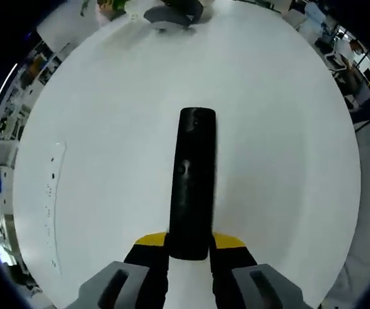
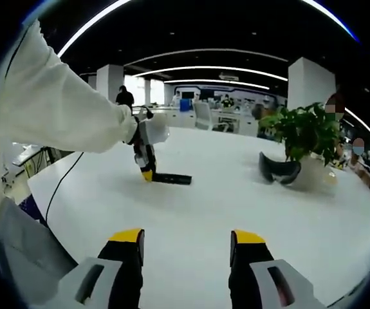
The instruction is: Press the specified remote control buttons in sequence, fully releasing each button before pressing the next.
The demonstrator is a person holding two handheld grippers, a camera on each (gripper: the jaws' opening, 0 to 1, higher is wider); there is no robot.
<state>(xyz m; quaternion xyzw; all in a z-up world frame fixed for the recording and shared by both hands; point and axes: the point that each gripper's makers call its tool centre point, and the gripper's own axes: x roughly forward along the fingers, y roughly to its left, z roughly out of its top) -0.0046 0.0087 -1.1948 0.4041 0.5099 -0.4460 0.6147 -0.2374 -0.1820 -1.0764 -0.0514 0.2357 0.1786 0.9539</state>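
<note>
**Remote held at one end by the left gripper; right gripper stands off, free to press**

The remote control (image 1: pixel 193 183) lies flat on the white worktop (image 1: pixel 107 161), a long black bar whose long axis runs straight away from the left gripper (image 1: pixel 189 254). That gripper's yellow-tipped jaws sit either side of the remote's near end and look closed against it, so the left side appears to be steadying it rather than pressing. Small round marks show on the remote's upper face; which buttons they are is too fine to read.

In the right gripper view the same remote (image 2: pixel 172 178) appears across the worktop (image 2: pixel 191 219) as a short dark bar, lying roughly crosswise to the line of sight, with the left gripper (image 2: pixel 147 172) at its left end under a white sleeve (image 2: pixel 56 109). The right gripper (image 2: pixel 186 248) is well apart from it, jaws spread and holding nothing. The remote lies ahead and slightly left of it, so I judge the pressing falls to the right arm, which has to travel forward and come down on the button face from above, clear of the end already held.

As for containers, a white pot (image 2: pixel 313 174) with a green plant (image 2: pixel 305 132) stands to the right, with a dark curved object (image 2: pixel 278 170) just beside it that I cannot identify.
</note>
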